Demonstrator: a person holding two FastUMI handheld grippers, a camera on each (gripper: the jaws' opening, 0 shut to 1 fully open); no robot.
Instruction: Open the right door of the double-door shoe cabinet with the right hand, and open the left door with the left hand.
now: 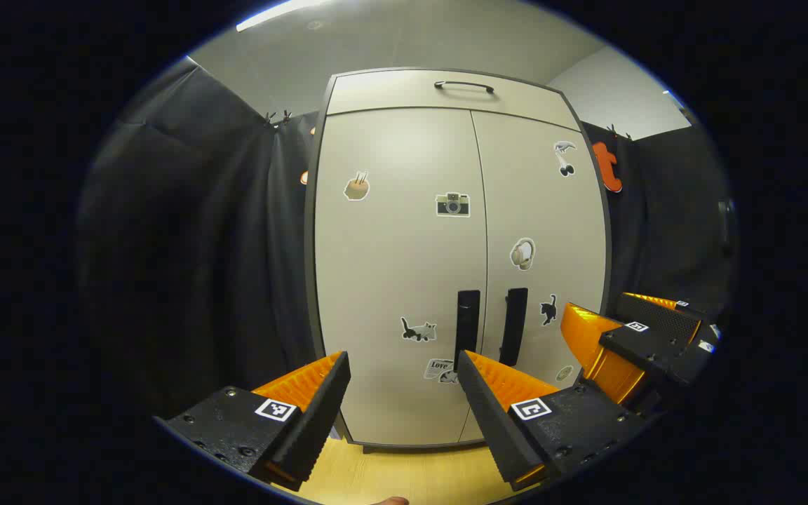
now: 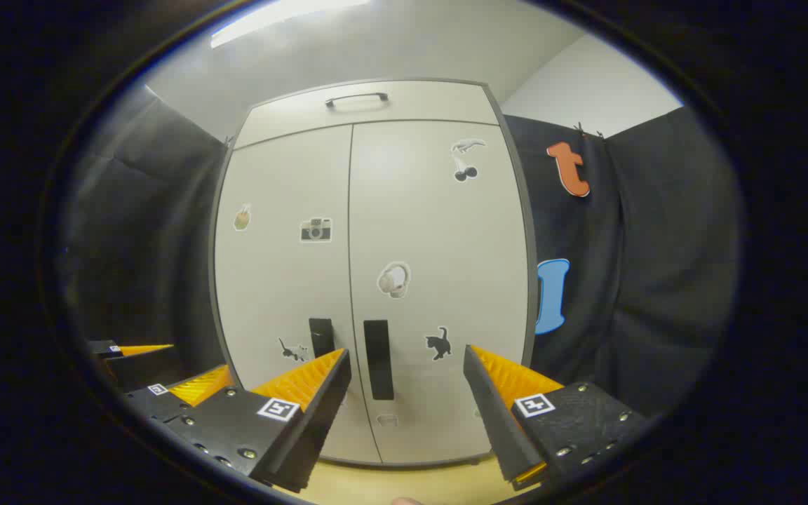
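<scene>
Shoe cabinet point(image 1: 404, 280) pale, stickered; doors seemingly shut

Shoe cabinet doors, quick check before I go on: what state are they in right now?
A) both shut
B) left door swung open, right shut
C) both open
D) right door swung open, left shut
A: the left door and right door lie flush along the centre seam, and both grippers, left gripper and right gripper, are open and short of the handles.

Drawer point(image 1: 449, 91) above two doors point(image 1: 404, 273)
</scene>
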